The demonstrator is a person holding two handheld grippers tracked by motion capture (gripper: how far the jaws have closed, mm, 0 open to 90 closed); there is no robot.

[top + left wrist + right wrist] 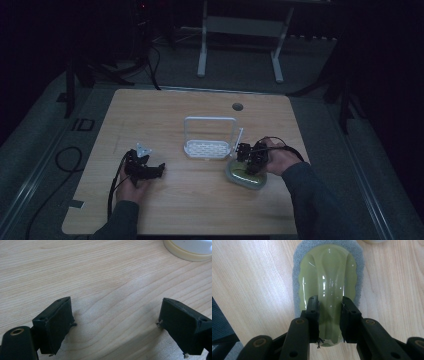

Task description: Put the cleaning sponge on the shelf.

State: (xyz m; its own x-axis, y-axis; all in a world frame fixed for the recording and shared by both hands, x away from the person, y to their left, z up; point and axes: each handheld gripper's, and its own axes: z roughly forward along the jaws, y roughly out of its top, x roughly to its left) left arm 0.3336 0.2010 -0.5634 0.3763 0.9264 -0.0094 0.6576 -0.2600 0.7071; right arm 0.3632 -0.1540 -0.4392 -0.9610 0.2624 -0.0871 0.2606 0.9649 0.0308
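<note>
A green plastic scrubber (pixel 329 270) with a grey pad underneath lies flat on the wooden table (pixel 200 205), at the right in the high view (pixel 243 178). My right gripper (pixel 329 301) comes down on it from above, and its two jaws clamp the raised ridge along the scrubber's middle. In the high view this right gripper (pixel 251 161) sits over the scrubber's near end, held by a hand. My left gripper (pixel 158 170) rests low over bare wood at the left, open, with nothing between its jaws (pixel 116 305).
A white wire dish rack (pixel 210 139) stands at the table's middle, just left of the right gripper. A round cream-rimmed object (pixel 190 251) lies ahead of the left gripper. The room beyond the table is dark, with a white frame (pixel 240 30) at the back.
</note>
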